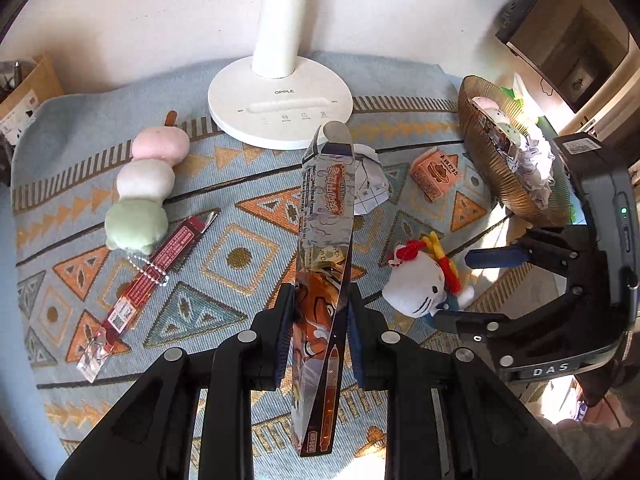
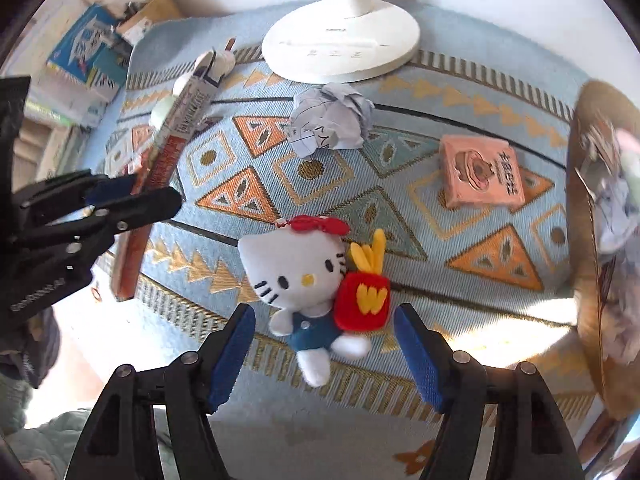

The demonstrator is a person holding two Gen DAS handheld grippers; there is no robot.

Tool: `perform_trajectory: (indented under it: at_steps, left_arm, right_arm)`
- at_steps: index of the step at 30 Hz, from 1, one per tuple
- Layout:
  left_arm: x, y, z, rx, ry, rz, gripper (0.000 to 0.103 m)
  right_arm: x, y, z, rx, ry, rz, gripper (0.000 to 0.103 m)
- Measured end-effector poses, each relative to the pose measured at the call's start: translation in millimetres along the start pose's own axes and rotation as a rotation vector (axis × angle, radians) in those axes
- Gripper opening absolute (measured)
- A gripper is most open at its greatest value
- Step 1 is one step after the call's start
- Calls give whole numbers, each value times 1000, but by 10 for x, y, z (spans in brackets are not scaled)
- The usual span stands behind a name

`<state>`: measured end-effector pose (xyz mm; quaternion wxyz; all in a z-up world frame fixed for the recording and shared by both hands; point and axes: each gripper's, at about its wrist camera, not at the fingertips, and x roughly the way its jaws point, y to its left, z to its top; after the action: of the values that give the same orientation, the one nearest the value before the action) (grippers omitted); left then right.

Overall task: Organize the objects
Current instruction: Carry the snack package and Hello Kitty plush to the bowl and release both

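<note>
My left gripper [image 1: 320,312] is shut on a long clear pen box [image 1: 326,220] with orange print, held above the patterned mat [image 1: 240,208]; from the right wrist view the same pen box [image 2: 176,136] and left gripper [image 2: 128,196] show at the left. A white cat plush [image 2: 296,272] with a red fries pouch lies on the mat between the fingers of my open right gripper [image 2: 324,344], which hovers over it. In the left wrist view the cat plush [image 1: 418,280] sits just left of the right gripper [image 1: 460,284].
A white lamp base [image 1: 280,108] stands at the back. A three-ball plush skewer [image 1: 146,184] and a red pen box [image 1: 140,292] lie at the left. Crumpled paper [image 2: 328,120] and a small pink carton [image 2: 480,172] rest mid-mat. A brown ribbed bowl [image 1: 492,168] holding items sits right.
</note>
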<state>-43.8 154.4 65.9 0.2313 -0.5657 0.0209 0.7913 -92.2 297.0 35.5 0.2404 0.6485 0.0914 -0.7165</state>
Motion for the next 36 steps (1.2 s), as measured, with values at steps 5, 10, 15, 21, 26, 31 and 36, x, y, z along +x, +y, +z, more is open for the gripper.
perform_trajectory:
  at_steps: [5,10,15,21,26,31,36]
  left_arm:
    - [-49,35,-122,-47,-8,37,22]
    - [-110,4,-180,-79,-28,53,22]
    - [-288,-273,-23,-40,-86,40,22]
    - [-543,-937,448,108,-197,-23,22]
    - [-543,-1582,925,217,-240,-119,22]
    - [-304,-2076,1278,274,-223,-185,23]
    - [-102,-2365,1441,323,-200,-206,23]
  right_arm:
    - [298,140,130,-112,79,21,70]
    - [284,200,98,-138,32,-24,59]
    - [-236,20,18,-58,-60,51,58]
    - [-1199,-597,-80,153,-252,76,59]
    - [-1935,-1442,-365,385,-424,13,59]
    - [-2392,-1983,-506,448,-509,-102,60]
    - [-2389,-2191,-403,458,-514,-109,61]
